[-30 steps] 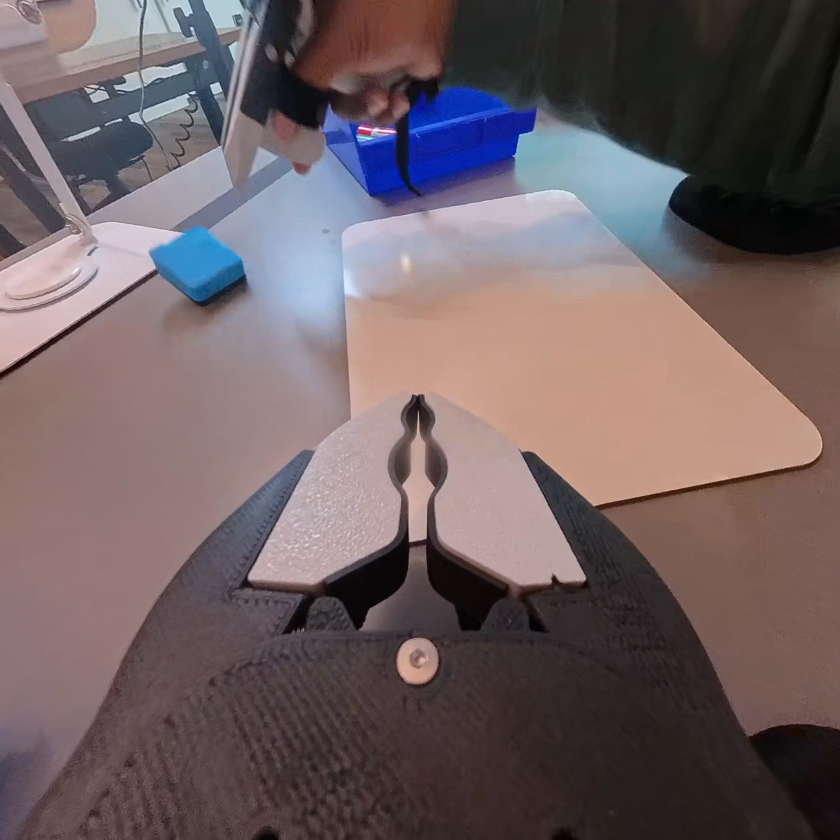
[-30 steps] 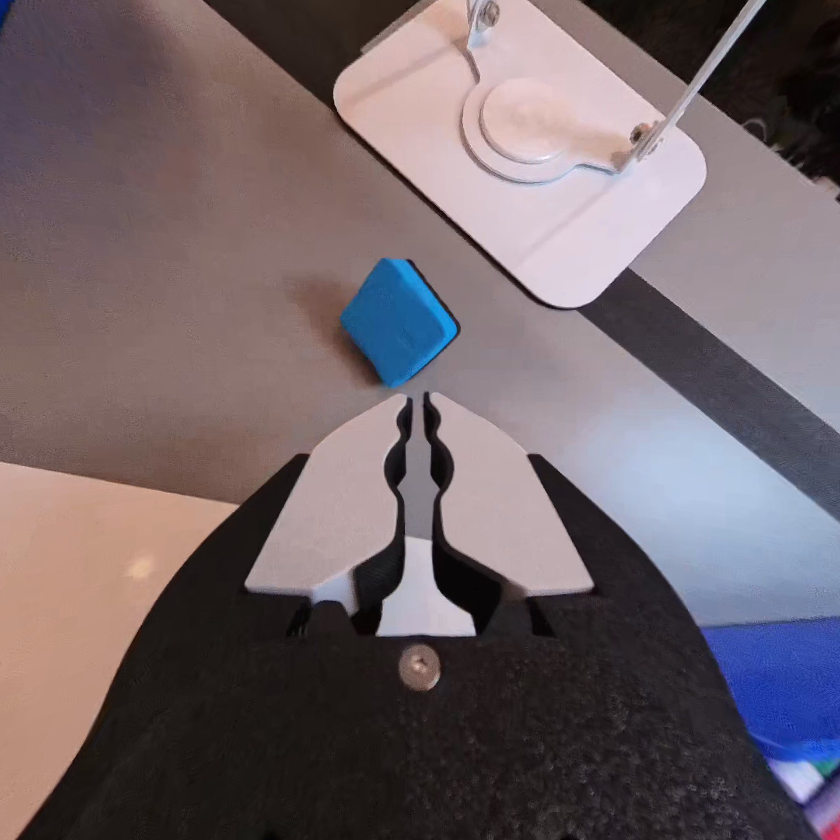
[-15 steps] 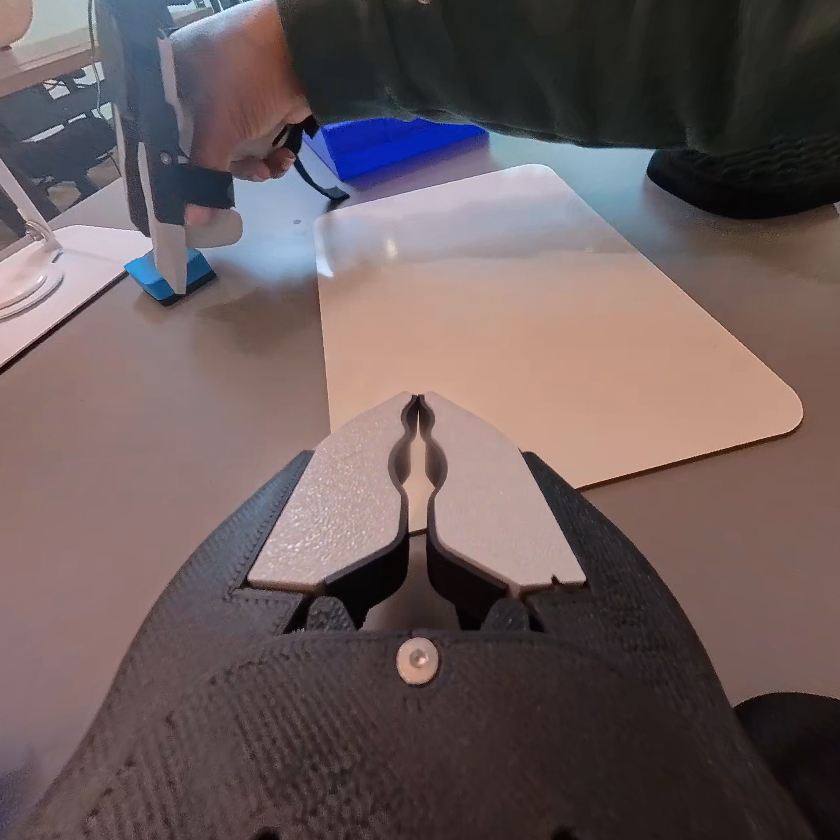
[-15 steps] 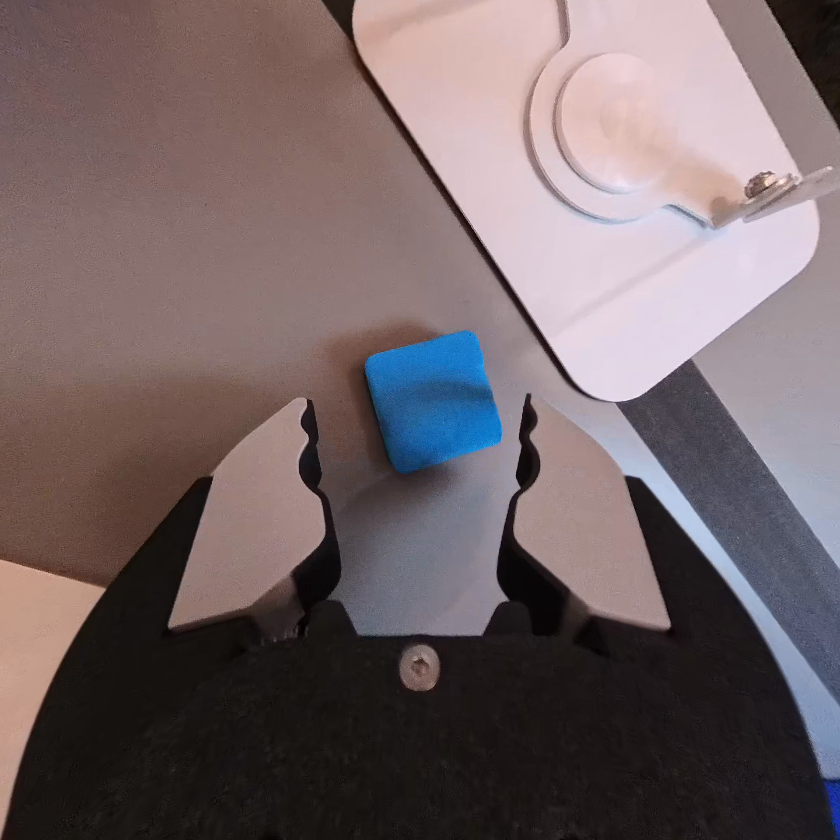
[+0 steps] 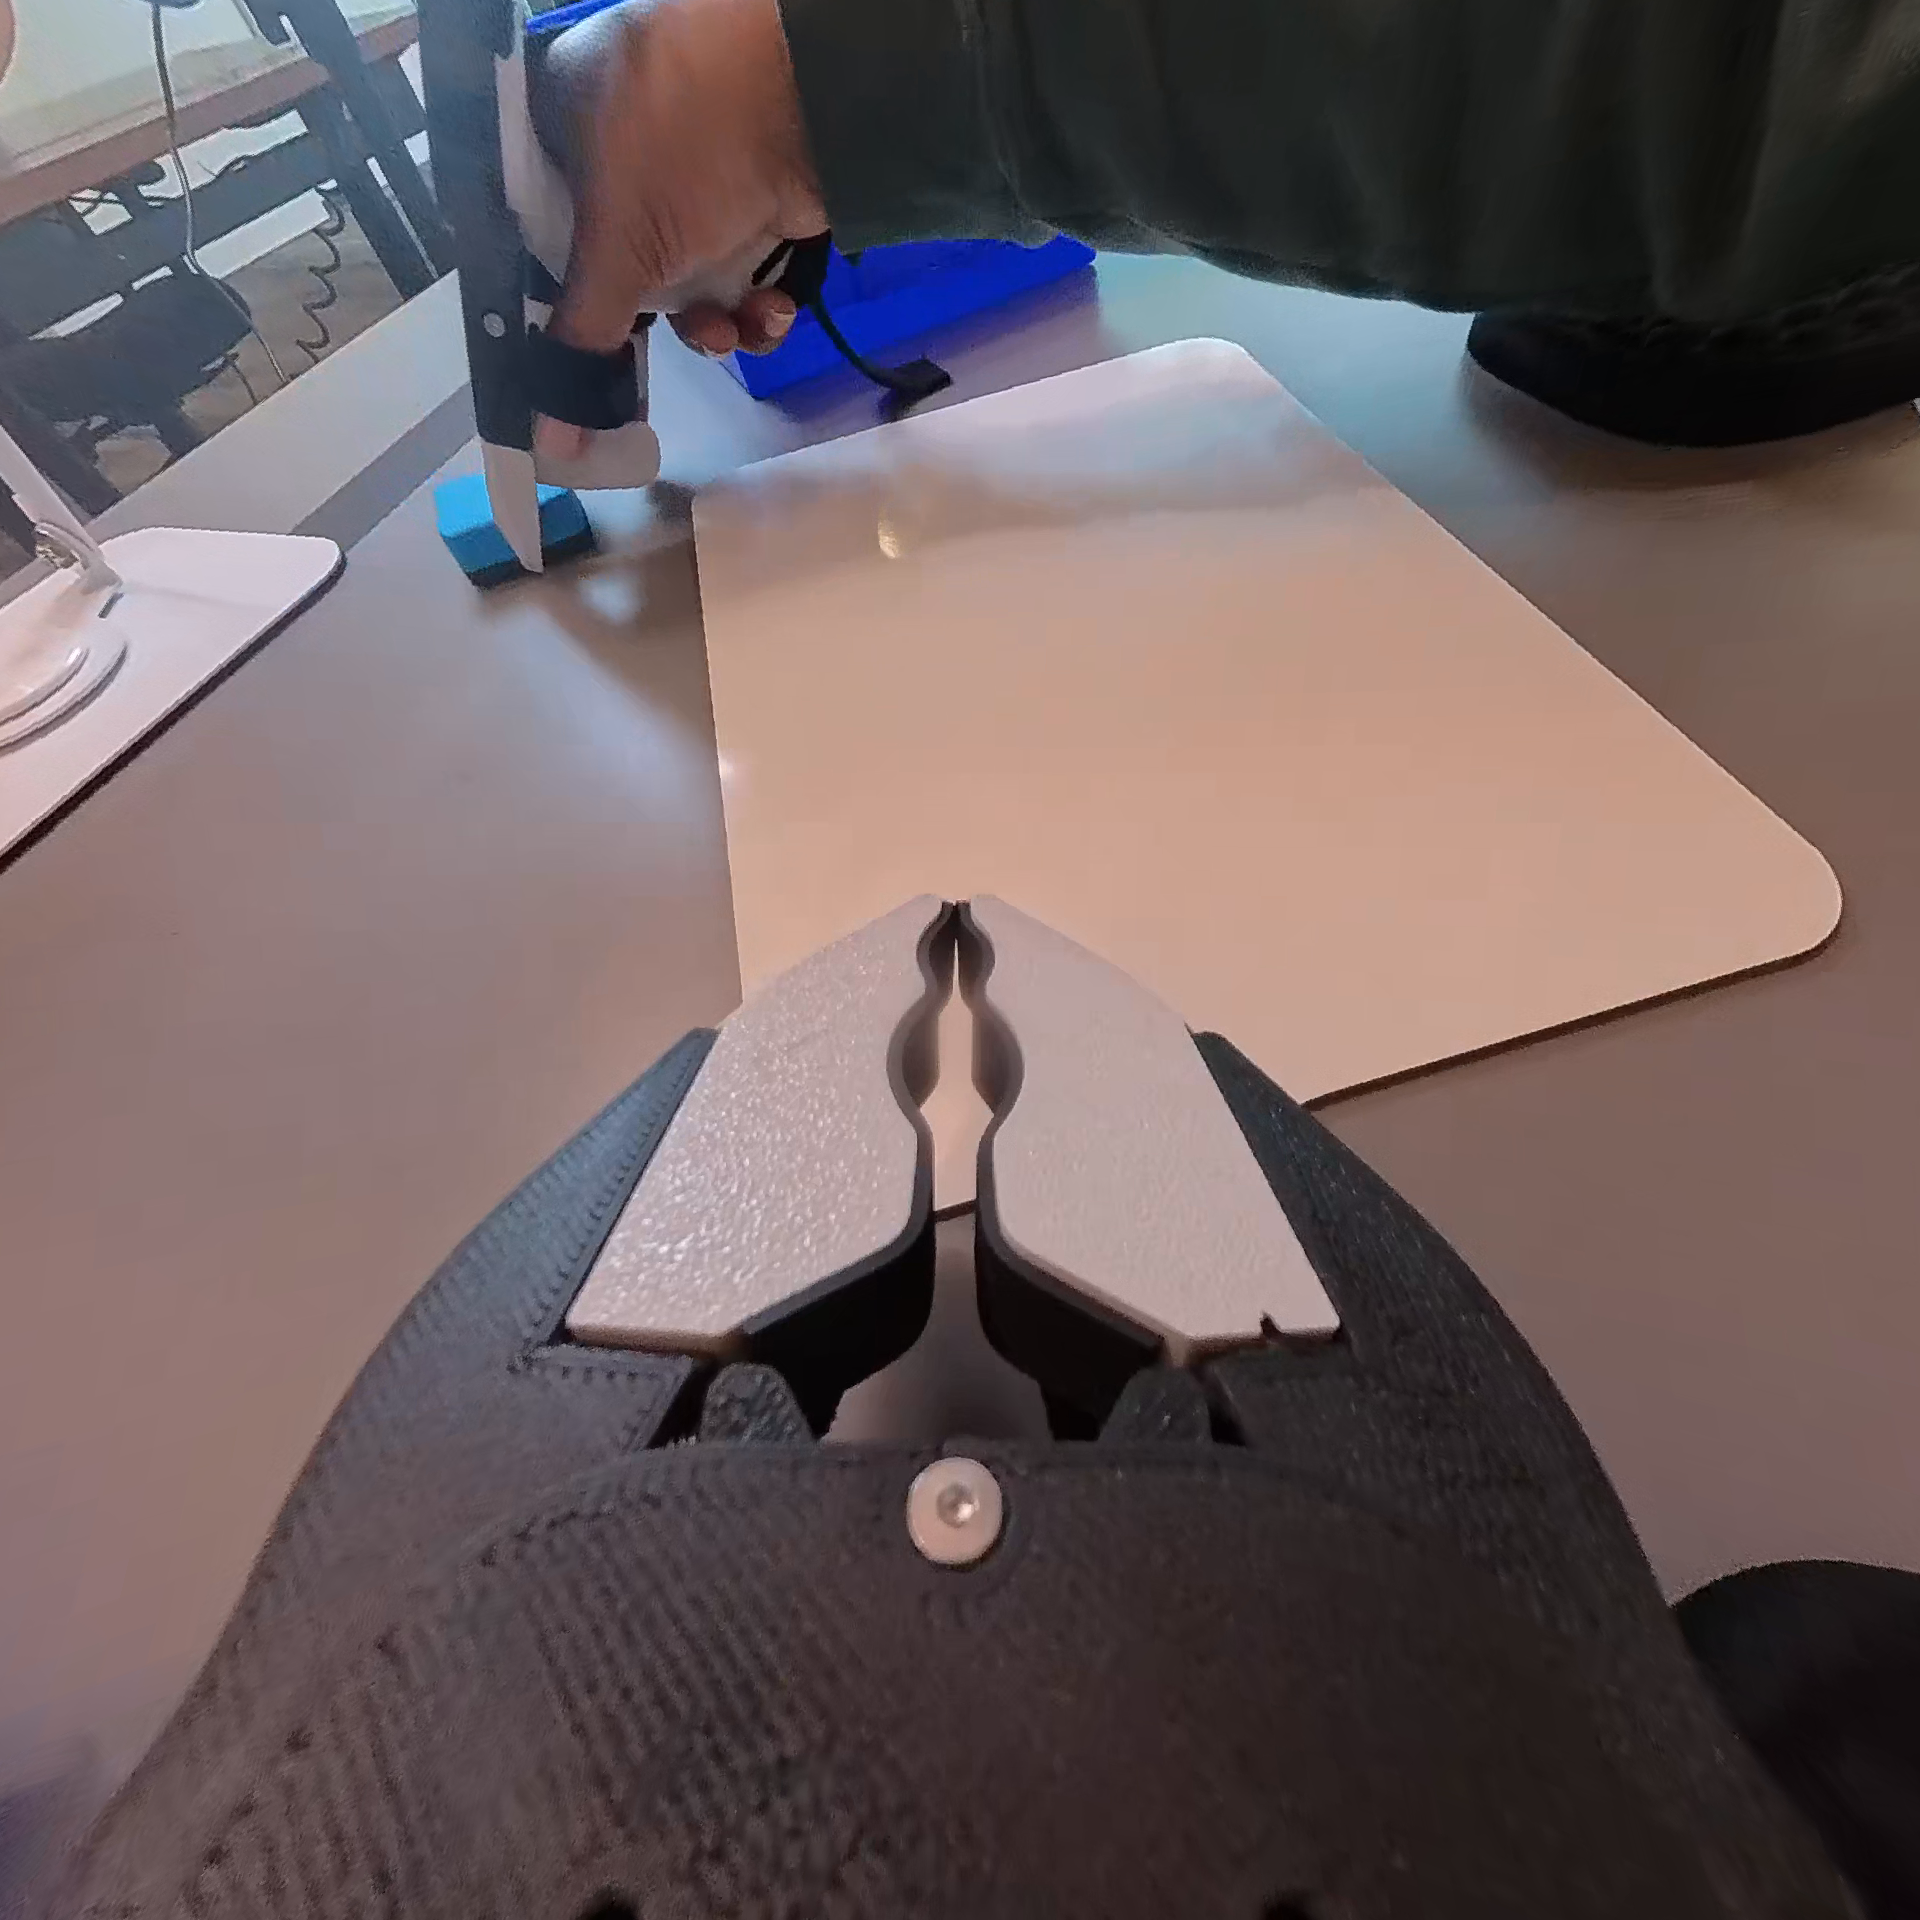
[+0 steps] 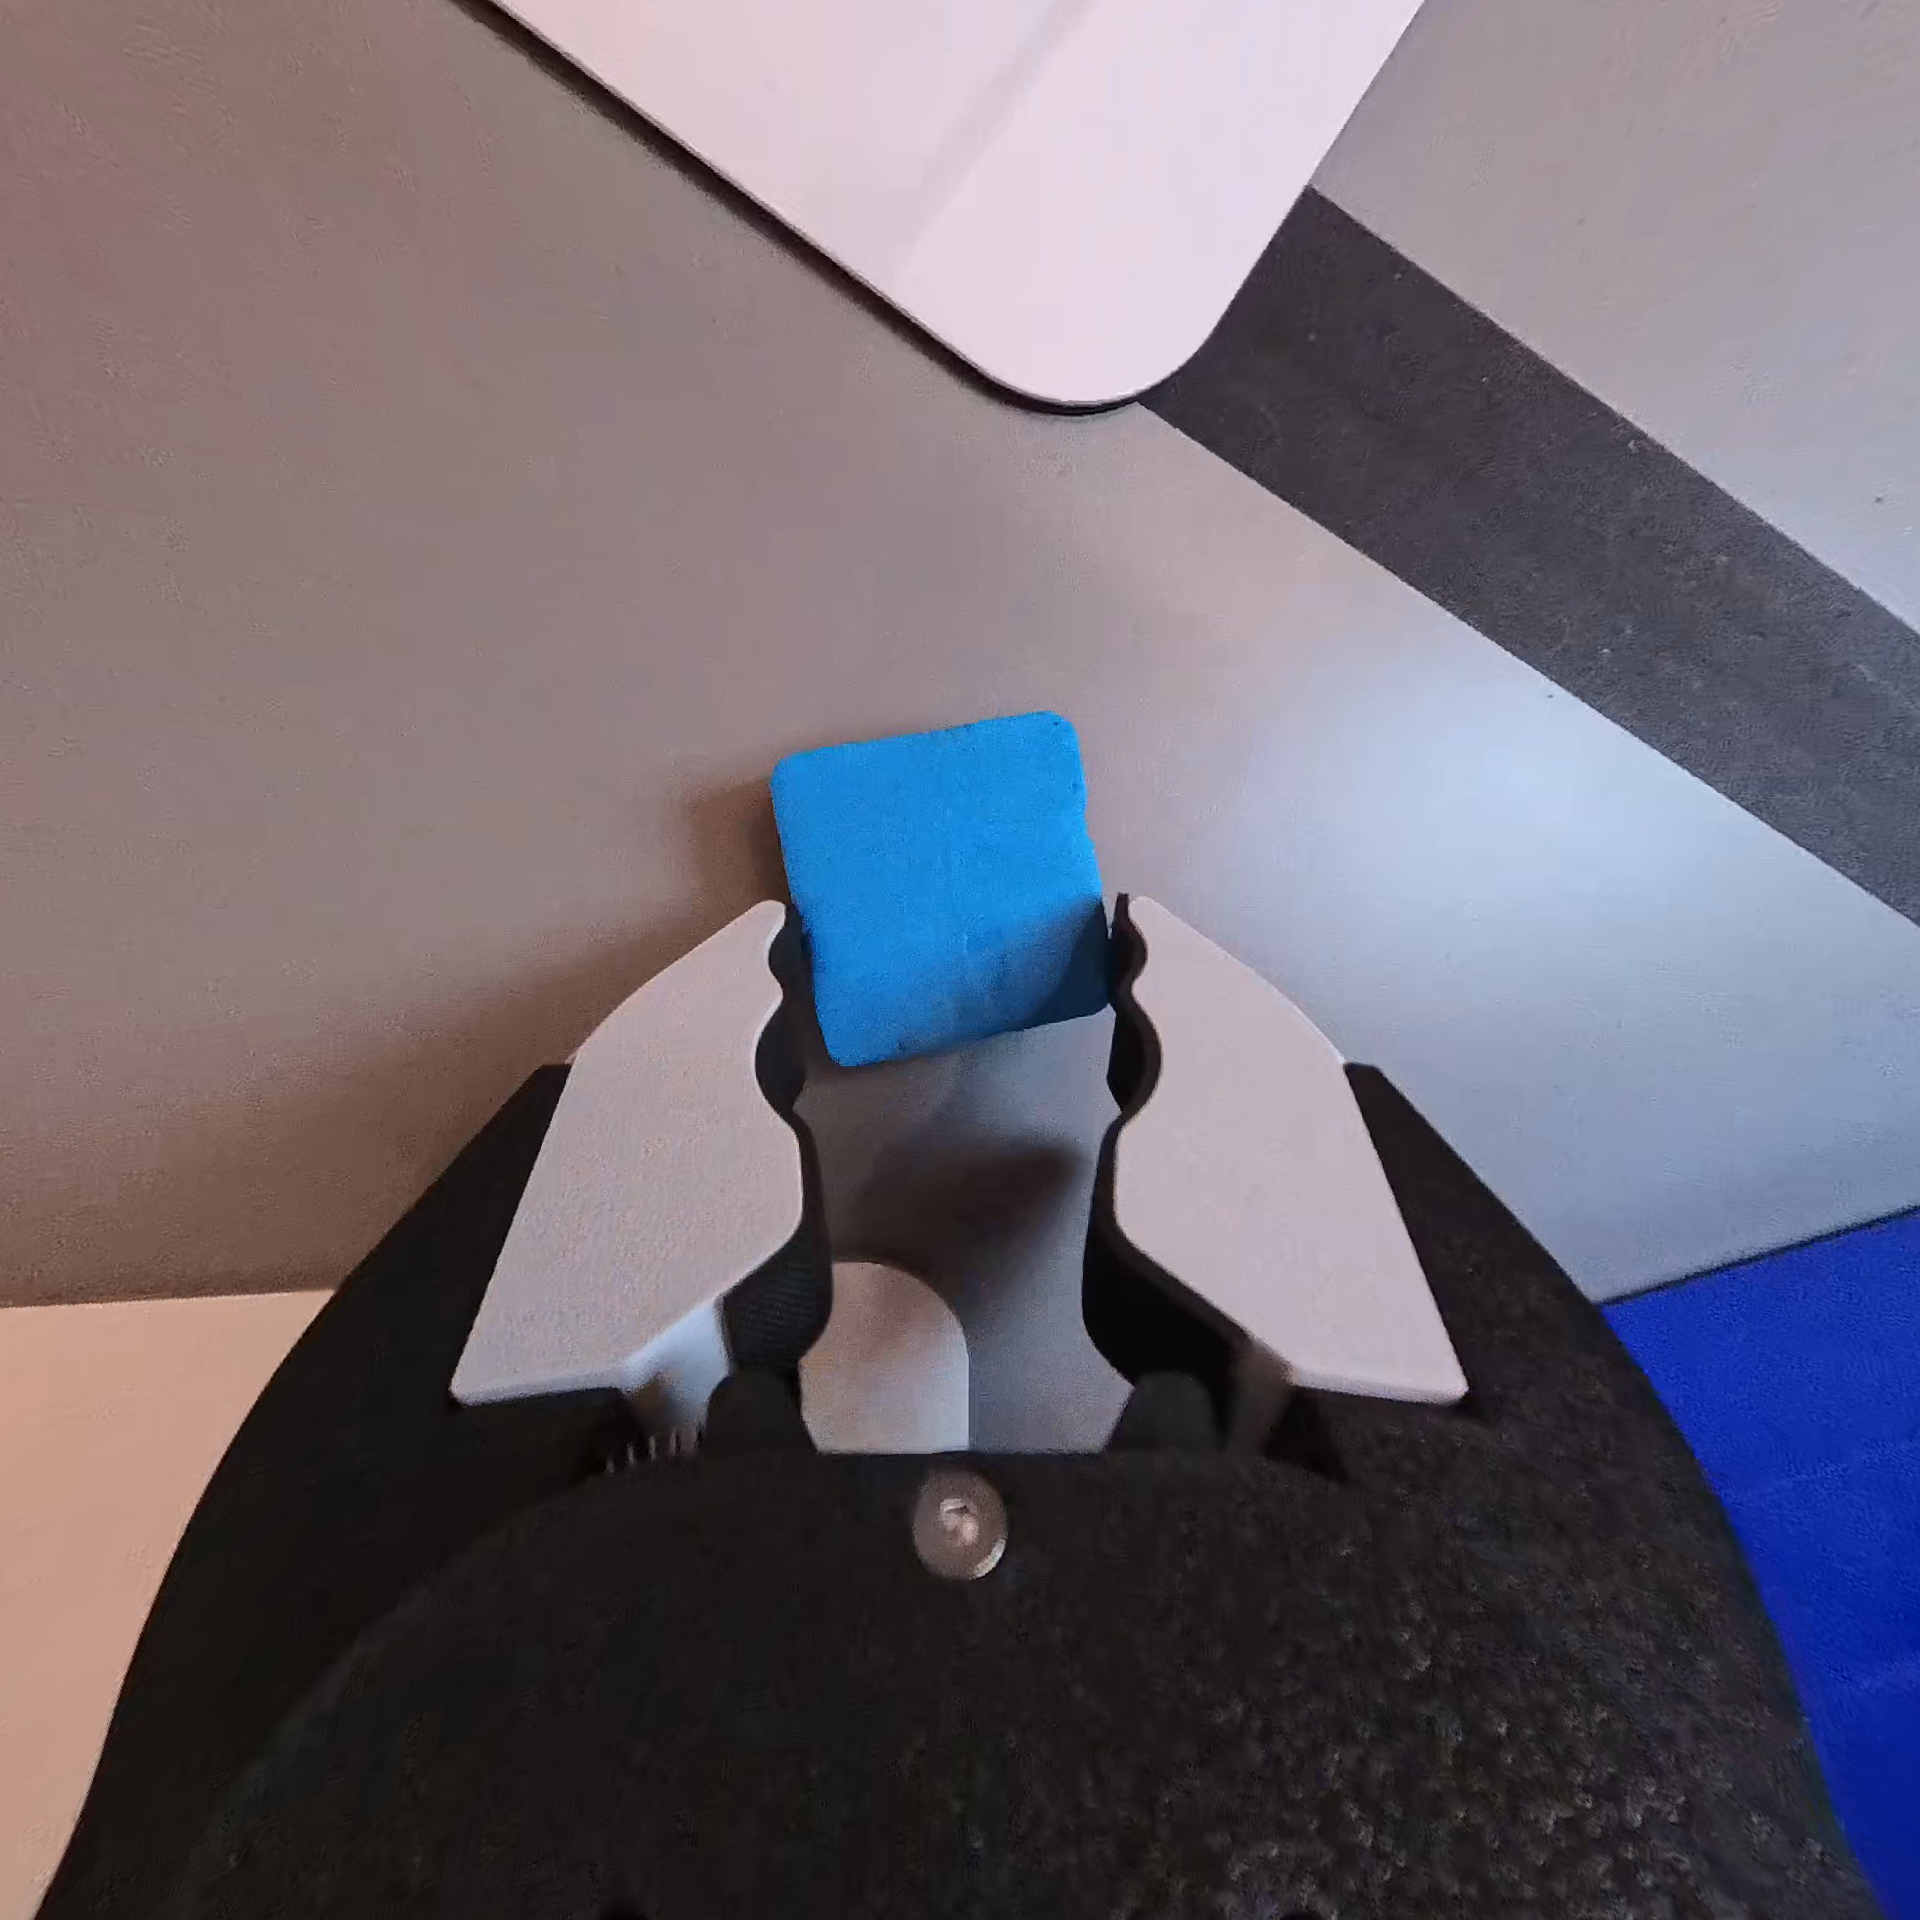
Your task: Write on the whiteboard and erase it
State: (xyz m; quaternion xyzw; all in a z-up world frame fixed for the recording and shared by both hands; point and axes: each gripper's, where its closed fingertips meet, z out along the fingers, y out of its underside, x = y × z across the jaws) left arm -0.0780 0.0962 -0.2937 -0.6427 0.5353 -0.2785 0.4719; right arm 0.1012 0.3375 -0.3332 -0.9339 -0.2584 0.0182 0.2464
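Two wide-angle views look forward along a pair of hand-held grippers over a grey-brown surface (image 5: 312,987).

In the left wrist view, the left hand-held gripper (image 5: 957,906) has its two pale fingers pressed together at the tips, holding nothing. It hovers just above the near edge of a blank white whiteboard (image 5: 1195,707), which lies flat on the surface with rounded corners. Beyond the board's far left corner, a person's hand (image 5: 675,197) in a dark green sleeve (image 5: 1351,135) holds the right hand-held gripper (image 5: 520,520) pointing straight down onto a small blue eraser (image 5: 473,525), which rests on the surface just beside the whiteboard's corner, not on it. A blue bin (image 5: 914,301) sits behind the hand. At the far left is a white lamp base (image 5: 177,623), and behind it a desk and chairs in the background.

In the right wrist view, looking almost straight down, the right hand-held gripper (image 6: 948,914) has its fingers partly spread with the blue eraser (image 6: 935,831) between the tips. Both tips lie against the eraser's sides, and its far half sticks out beyond them. The eraser sits flat on the surface. The rounded corner of the white lamp base (image 6: 987,156) lies ahead, well apart from the eraser. A dark strip (image 6: 1558,540) crosses the surface on the right. A corner of the whiteboard (image 6: 125,1455) shows at lower left, the blue bin (image 6: 1787,1507) at lower right.
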